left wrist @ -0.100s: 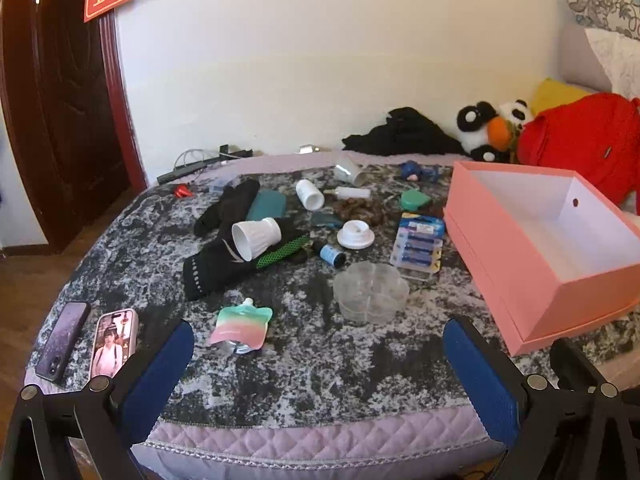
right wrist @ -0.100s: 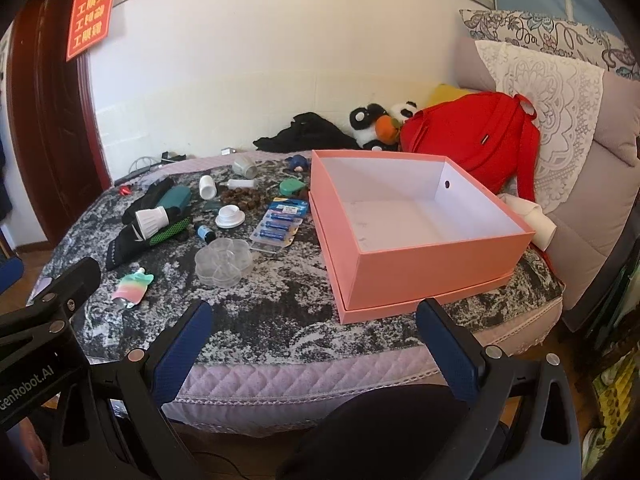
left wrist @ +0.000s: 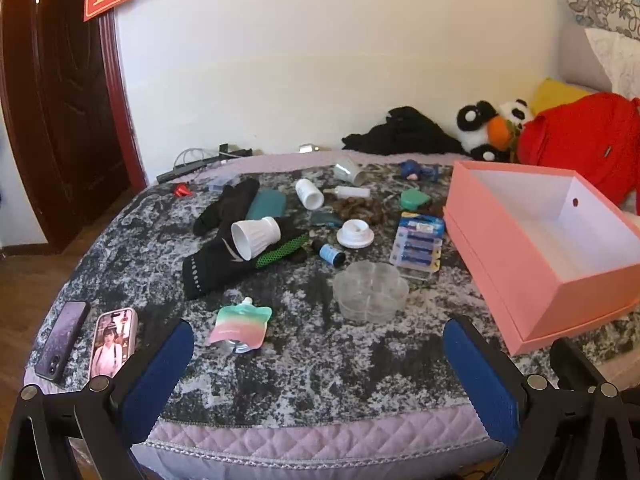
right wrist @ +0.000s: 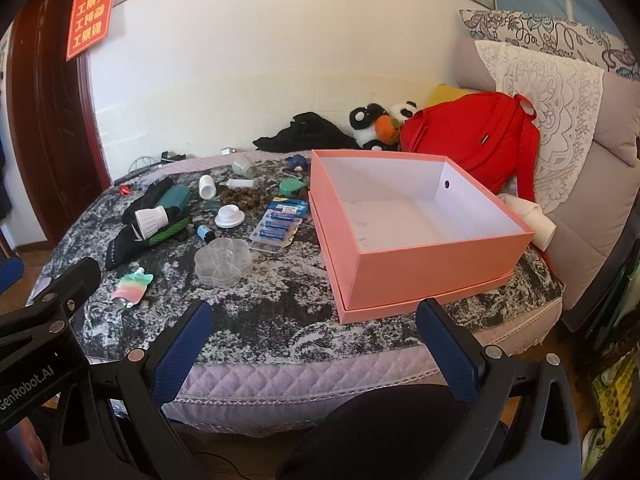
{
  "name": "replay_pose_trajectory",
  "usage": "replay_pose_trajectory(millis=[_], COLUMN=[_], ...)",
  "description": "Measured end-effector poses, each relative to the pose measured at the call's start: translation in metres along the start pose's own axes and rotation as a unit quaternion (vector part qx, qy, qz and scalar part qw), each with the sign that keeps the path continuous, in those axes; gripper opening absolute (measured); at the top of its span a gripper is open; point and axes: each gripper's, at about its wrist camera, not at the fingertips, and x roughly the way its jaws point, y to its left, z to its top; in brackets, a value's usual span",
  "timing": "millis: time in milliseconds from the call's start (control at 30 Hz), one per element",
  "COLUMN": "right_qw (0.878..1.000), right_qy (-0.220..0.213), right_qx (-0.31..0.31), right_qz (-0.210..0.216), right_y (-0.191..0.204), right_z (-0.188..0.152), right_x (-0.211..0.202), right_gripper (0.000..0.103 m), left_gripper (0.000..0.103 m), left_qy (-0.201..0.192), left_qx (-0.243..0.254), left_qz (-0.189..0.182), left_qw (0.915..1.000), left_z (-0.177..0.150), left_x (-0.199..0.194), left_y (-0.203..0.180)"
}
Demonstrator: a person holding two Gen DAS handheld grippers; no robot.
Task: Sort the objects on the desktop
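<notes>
An empty pink box [left wrist: 560,280] [right wrist: 432,256] stands on the right of the round table. Left of it lie a clear flower-shaped case [left wrist: 370,290] [right wrist: 223,261], a battery pack [left wrist: 418,246] [right wrist: 280,226], a pastel pouch [left wrist: 240,324] [right wrist: 131,286], a white cup [left wrist: 254,237] on black gloves [left wrist: 218,260], a small blue bottle [left wrist: 330,253] and a white lid [left wrist: 355,234]. My left gripper [left wrist: 318,364] hangs open before the table's near edge. My right gripper [right wrist: 312,344] is open too, near the box's front corner. Both hold nothing.
Two phones [left wrist: 86,342] lie at the table's left edge. A red backpack [right wrist: 472,140], a panda toy [right wrist: 374,124] and black cloth [right wrist: 308,134] sit behind the table. A cushioned sofa [right wrist: 580,200] is on the right, a dark door [left wrist: 60,100] on the left.
</notes>
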Motion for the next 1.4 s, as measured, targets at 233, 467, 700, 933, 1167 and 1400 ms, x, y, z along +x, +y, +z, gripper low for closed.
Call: replay_pose_trajectory(millis=[233, 467, 700, 933, 1167, 1400], right_qw=[1.0, 1.0, 0.999, 1.0, 1.0, 0.999], right_qy=[-0.008, -0.017, -0.033, -0.02, -0.015, -0.012], right_qx=[-0.001, -0.001, 0.002, 0.001, -0.021, -0.037], right_qz=[-0.001, -0.002, 0.002, 0.007, -0.007, -0.015], right_y=[-0.001, -0.002, -0.001, 0.001, 0.004, 0.006], right_z=[-0.001, -0.002, -0.003, -0.002, -0.002, -0.001], right_x=[-0.001, -0.001, -0.003, -0.003, -0.003, -0.003], right_gripper=[0.103, 0.103, 0.103, 0.103, 0.103, 0.103], left_gripper=[0.103, 0.103, 0.103, 0.103, 0.103, 0.103], left_qy=[0.001, 0.001, -0.001, -0.001, -0.001, 0.0], left_qx=[0.002, 0.001, -0.001, -0.004, -0.001, 0.006], left_qz=[0.001, 0.0, -0.001, -0.001, 0.002, 0.008], left_qw=[1.0, 1.0, 1.0, 1.0, 1.0, 1.0], left_z=[0.001, 0.002, 0.0, 0.001, -0.001, -0.002], left_x=[-0.001, -0.002, -0.003, -0.003, -0.003, -0.003], left_y=[0.001, 0.002, 0.003, 0.004, 0.007, 0.009])
